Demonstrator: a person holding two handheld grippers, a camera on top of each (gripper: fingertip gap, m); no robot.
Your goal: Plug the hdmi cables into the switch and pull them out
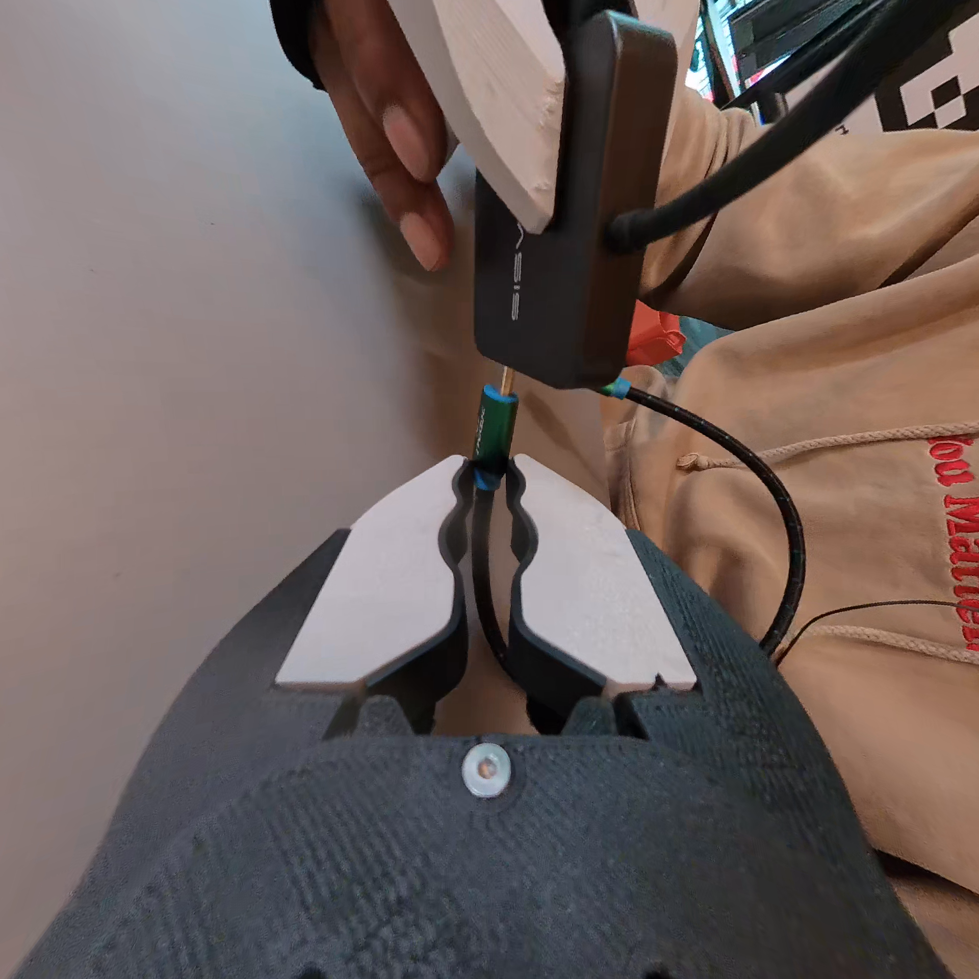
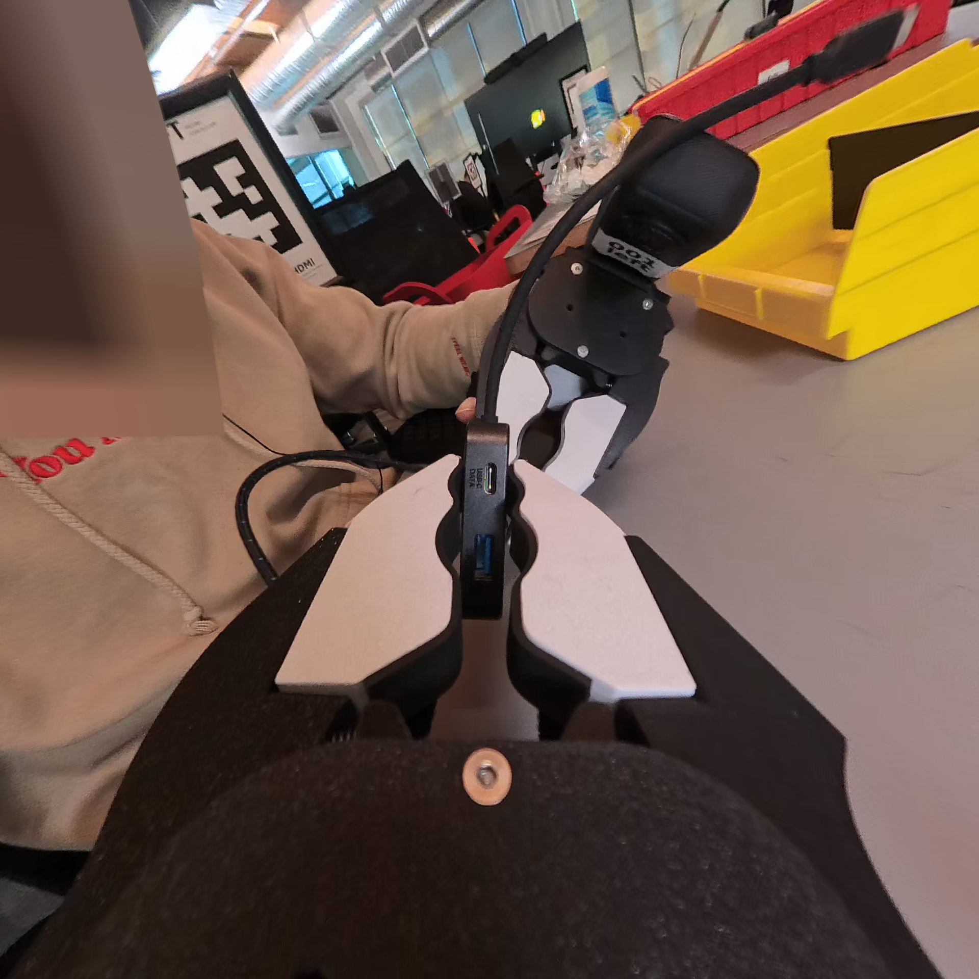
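- plugging or pulling, that is the step in hand: the left tongs [image 1: 490, 466] are clamped on the green hdmi plug [image 1: 494, 424] at its rear collar, and the plug's gold tip [image 1: 508, 380] meets the near end of the black switch [image 1: 561, 265], with a short length of gold showing between the two.
- right tongs [image 2: 484, 508] are pinched on the switch [image 2: 484, 530] across its thin sides, holding it up off the worktop [image 2: 794, 530]; 2 side ports face that camera.
- second braided cable [image 1: 741, 477], with a green and blue collar, sits at the same end of the switch, just right of the first plug, and loops down toward the person's tan hoodie [image 1: 821, 371]; it looks plugged in, though the joint is partly hidden.
- from this moment alone i cannot tell whether the green plug is going in or coming out. either way, my judgement is that the next move must run straight along the plug's axis, with the right tongs bracing the switch so it does not twist; any sideways lean could strain the tip.
- thicker black lead [image 2: 508, 328] leaves the far end of the switch and arcs up and away.
- worktop is plain grey and matte; a yellow bin [image 2: 847, 254] and a red bin [image 2: 768, 69] sit far right.
- room behind is an open office with dark monitors, chairs, and a black and white marker board [image 2: 233, 196].
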